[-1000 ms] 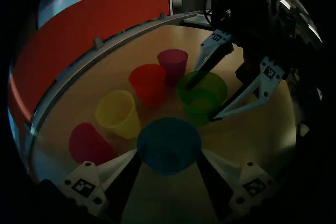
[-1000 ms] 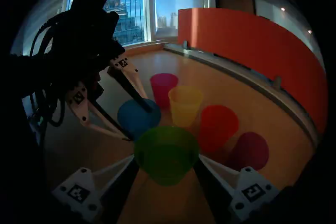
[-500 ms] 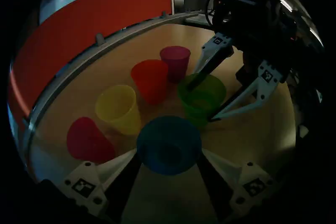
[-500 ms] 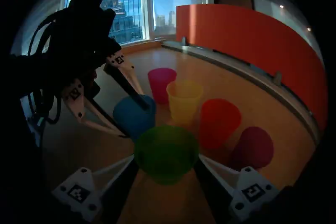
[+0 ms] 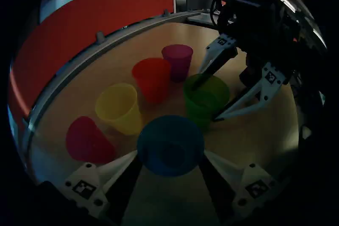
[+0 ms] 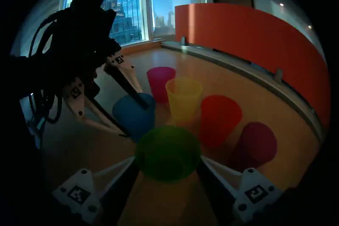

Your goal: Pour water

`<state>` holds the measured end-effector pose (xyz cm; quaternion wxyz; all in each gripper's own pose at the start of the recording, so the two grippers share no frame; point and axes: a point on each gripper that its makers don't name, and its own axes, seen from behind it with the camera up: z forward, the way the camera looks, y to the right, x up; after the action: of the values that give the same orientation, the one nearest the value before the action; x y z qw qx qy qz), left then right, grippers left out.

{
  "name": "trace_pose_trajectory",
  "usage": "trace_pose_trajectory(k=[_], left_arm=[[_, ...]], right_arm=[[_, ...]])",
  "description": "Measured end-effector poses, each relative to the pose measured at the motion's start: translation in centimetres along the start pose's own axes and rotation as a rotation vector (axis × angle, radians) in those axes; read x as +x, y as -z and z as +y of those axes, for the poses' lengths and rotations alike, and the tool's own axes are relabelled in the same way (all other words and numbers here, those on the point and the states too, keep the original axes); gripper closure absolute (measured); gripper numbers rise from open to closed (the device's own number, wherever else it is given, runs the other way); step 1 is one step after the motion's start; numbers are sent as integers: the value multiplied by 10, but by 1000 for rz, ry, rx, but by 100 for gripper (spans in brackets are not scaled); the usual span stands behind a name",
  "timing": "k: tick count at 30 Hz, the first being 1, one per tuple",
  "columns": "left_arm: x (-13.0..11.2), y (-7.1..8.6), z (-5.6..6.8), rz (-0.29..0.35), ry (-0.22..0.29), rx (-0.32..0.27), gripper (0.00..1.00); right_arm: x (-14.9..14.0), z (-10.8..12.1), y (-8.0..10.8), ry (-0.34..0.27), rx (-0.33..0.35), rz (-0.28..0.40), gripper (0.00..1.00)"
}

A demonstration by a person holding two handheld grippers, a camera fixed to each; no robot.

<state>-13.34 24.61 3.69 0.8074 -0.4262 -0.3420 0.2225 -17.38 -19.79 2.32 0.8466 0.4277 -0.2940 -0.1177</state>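
Note:
My left gripper [image 5: 169, 158] is shut on a blue cup [image 5: 169, 145], which sits upright between its white fingers. My right gripper [image 6: 167, 164] is shut on a green cup [image 6: 167, 152], whose mouth faces the camera. In the left gripper view the green cup [image 5: 206, 98] stands just beyond the blue one, with the right gripper [image 5: 203, 104] around it. In the right gripper view the blue cup [image 6: 133, 115] sits to the left, clasped by the left gripper [image 6: 134, 121]. I cannot tell whether either cup holds water.
Several more cups stand in a row on the wooden table [image 5: 250, 137]: pink [image 5: 87, 141], yellow [image 5: 118, 107], red [image 5: 151, 77] and purple [image 5: 177, 59]. An orange partition [image 6: 262, 39] runs along the table's far edge. A hand and dark cables [image 6: 80, 35] are behind the left gripper.
Both grippers keep their cups. The right gripper with the green cup has shifted slightly, and the row of cups has drifted a little in both views.

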Motion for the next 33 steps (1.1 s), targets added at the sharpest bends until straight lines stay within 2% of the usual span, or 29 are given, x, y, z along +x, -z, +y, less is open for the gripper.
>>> trace_pose_trajectory(k=[6, 12, 17, 24, 33], left_arm=[[-3, 0, 2, -10, 18, -9, 12], [-10, 2, 1, -25, 10, 0, 11], [-18, 9, -2, -31, 12, 16, 10], [-28, 32, -2, -9, 47, 41, 9], [-40, 70, -1, 38, 93, 92, 9]], right_arm=[[2, 1, 3, -19, -3, 5, 0], [-7, 2, 6, -19, -14, -7, 0], [-11, 1, 14, -21, -29, -6, 0], [-19, 0, 37, -40, -65, 4, 0], [-28, -8, 69, -59, -122, 33, 0]])
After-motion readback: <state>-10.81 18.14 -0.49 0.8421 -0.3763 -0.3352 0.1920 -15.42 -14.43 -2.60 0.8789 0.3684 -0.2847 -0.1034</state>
